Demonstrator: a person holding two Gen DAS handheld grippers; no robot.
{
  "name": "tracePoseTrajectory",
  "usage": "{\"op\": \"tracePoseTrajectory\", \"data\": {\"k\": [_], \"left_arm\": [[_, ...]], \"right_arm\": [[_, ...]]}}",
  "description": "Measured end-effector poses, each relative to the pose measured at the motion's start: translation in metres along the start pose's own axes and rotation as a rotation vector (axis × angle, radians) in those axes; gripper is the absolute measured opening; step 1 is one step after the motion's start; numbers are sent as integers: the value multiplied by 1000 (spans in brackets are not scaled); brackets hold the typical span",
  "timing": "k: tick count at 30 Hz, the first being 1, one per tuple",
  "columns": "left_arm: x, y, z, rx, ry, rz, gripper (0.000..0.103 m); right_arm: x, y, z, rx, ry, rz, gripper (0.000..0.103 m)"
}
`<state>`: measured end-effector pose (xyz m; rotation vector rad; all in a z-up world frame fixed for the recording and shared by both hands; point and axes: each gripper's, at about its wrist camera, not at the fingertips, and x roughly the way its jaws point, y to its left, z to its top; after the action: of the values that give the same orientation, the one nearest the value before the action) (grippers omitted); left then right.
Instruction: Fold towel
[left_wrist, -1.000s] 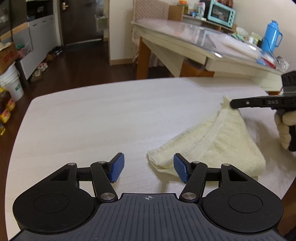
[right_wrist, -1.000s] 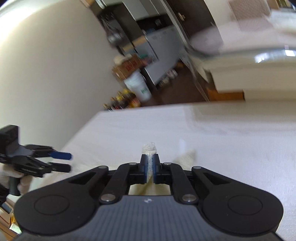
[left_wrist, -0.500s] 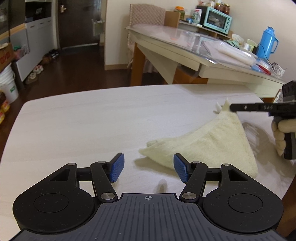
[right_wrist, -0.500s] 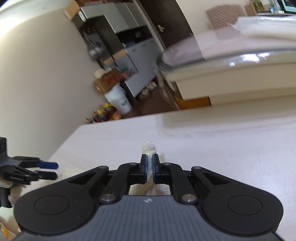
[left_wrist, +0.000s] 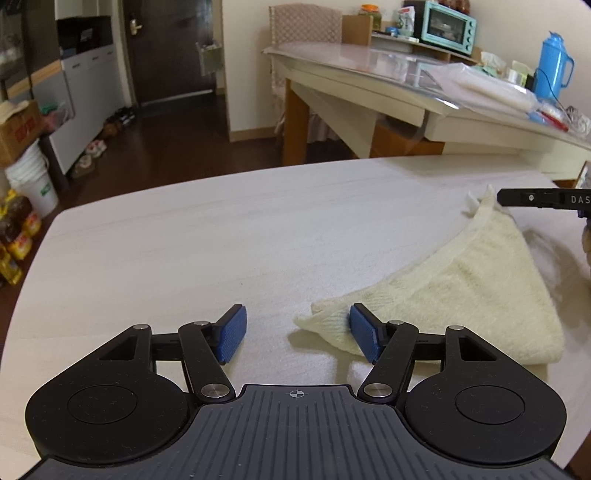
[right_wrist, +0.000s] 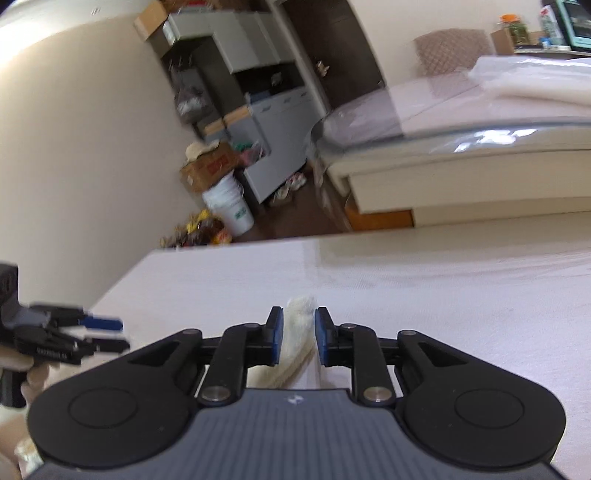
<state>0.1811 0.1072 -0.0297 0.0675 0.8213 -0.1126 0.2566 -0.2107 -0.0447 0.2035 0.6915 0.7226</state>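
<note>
Across the pale desk the cream towel lies right of the spread, empty left gripper, nearest corner between its fingers, far corner (unpinched) between the right gripper's parted fingers.

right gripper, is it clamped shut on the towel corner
No, the right gripper has its jaws parted, with the towel corner loose between them.

towel on table, right side | second table behind | kettle on it
</note>
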Motion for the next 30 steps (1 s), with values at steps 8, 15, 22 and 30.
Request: {"op": "tracePoseTrajectory", "data": {"k": [8, 15, 22, 30], "left_arm": [[2, 7, 0, -15, -6, -9, 76], [-29, 2, -6, -32, -66, 7, 65], [-28, -1, -15, -37, -46, -17, 64], [-2, -1, -9, 17, -40, 28, 66]], "right_arm": [[4, 12, -5, -86, 52, -70, 23], [-32, 34, -18, -120, -42, -35, 23], [-47, 81, -51, -264, 34, 54, 23], [-44, 109, -68, -302, 71, 0, 26]]}}
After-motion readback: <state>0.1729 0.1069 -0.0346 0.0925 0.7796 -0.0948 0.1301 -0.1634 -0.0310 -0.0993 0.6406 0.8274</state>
